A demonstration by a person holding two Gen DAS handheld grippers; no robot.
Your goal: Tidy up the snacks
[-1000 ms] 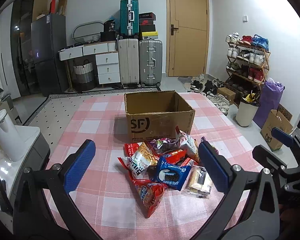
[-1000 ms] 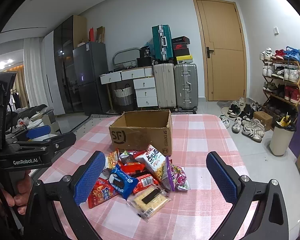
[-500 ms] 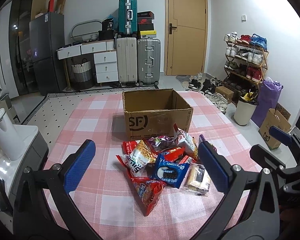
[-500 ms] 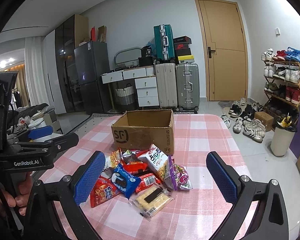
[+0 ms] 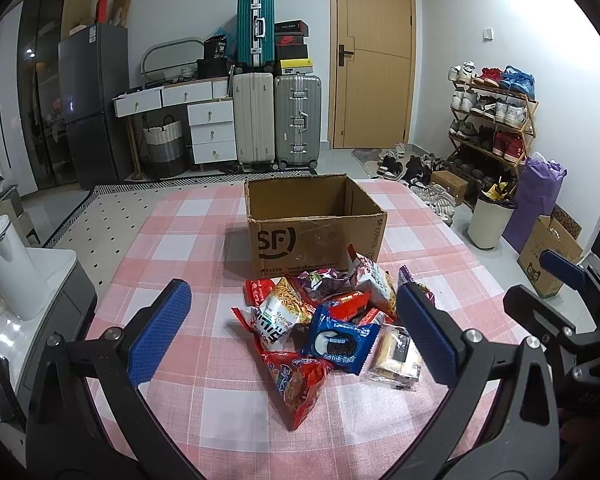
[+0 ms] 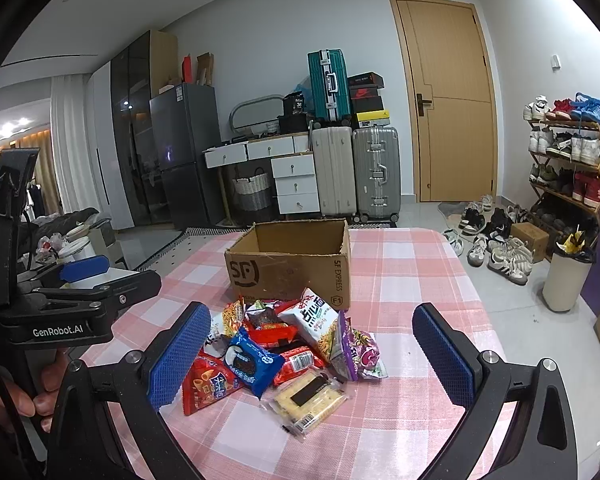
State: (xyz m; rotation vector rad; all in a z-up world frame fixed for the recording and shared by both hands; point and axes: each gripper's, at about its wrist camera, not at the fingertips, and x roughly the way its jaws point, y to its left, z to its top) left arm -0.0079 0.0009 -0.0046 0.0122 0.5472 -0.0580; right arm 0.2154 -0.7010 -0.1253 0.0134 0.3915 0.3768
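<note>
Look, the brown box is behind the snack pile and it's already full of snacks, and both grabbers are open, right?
Not quite. The brown box is behind the snack pile, and the left gripper and right gripper are both open, but the box isn't full: both wrist views show bare cardboard inside, though its floor is hidden.

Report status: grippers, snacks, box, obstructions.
Left gripper open, holding nothing. Right gripper open, holding nothing. Snack pile on table in front of cardboard box; none visible inside it. Nothing between grippers and pile.

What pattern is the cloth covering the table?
Pink-and-white checked tablecloth, a large gingham-style plaid; clearest in the left wrist view.
</note>
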